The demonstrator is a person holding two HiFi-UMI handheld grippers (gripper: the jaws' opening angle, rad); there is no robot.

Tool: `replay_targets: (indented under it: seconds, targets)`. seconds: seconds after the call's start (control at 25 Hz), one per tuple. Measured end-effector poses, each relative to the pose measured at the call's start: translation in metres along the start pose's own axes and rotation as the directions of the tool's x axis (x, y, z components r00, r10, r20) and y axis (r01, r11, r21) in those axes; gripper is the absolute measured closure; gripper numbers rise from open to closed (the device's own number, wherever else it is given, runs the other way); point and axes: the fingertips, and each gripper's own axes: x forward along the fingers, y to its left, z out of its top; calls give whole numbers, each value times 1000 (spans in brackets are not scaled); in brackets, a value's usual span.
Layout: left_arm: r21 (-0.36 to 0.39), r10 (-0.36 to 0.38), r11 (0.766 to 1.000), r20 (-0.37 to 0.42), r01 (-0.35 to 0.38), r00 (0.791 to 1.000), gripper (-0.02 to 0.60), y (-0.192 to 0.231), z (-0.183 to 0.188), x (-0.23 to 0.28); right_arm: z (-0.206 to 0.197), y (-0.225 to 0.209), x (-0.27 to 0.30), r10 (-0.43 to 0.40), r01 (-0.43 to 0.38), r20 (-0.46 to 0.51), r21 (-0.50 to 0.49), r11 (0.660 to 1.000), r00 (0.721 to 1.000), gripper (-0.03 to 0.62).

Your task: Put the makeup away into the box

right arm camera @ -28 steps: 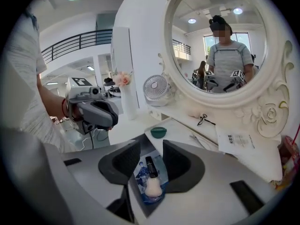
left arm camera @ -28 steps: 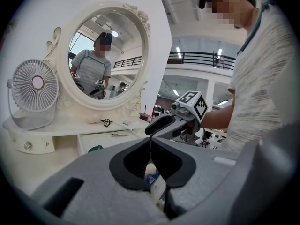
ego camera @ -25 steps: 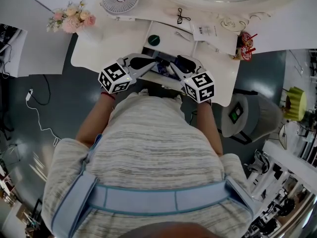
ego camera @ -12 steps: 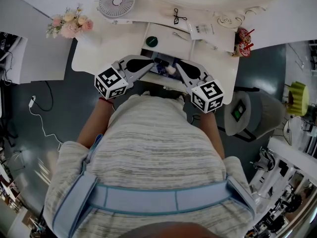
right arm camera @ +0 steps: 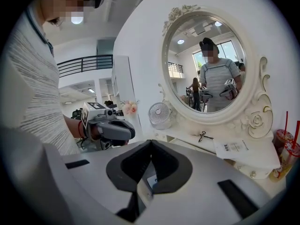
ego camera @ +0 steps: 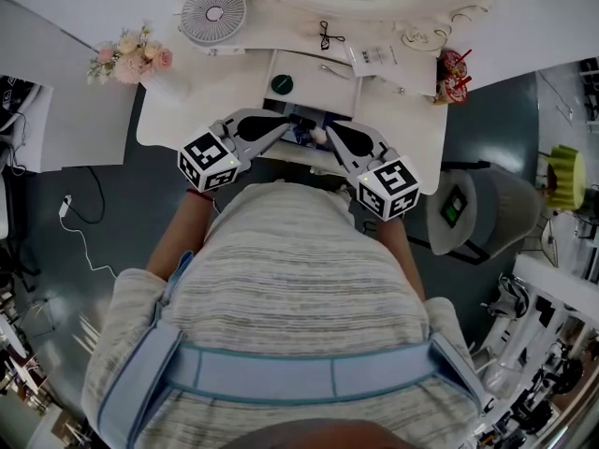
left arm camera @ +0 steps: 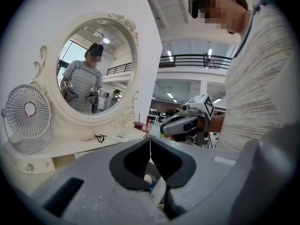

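Gripping: nothing, on either side.
Left gripper (left arm camera: 150, 148): jaws shut tip to tip, empty.
Right gripper (right arm camera: 151, 146): jaws closed together, empty.
Makeup (ego camera: 318, 135): just beyond both jaw tips, between them.

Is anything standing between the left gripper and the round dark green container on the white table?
Nothing visible does: only bare white tabletop separates the shut left gripper from the round dark green container.

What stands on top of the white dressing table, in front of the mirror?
A small fan, pink flowers, a small black item, a printed paper and red cups. The left tongs and right tongs cover its front middle.
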Motion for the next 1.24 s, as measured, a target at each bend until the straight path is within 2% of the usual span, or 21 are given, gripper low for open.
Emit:
replay_targets:
  seconds: [0.4,1.24]
  targets:
    - [19,-5,1000,8,5,1000,566,0,7,4,1,-5,-4,-30,30,-3,-13,999,1000,586]
    - [24,20,1000,14,-20,1000,566,1,9,-2,10,-1,4,-1,2,18,-24,1000,1000,586]
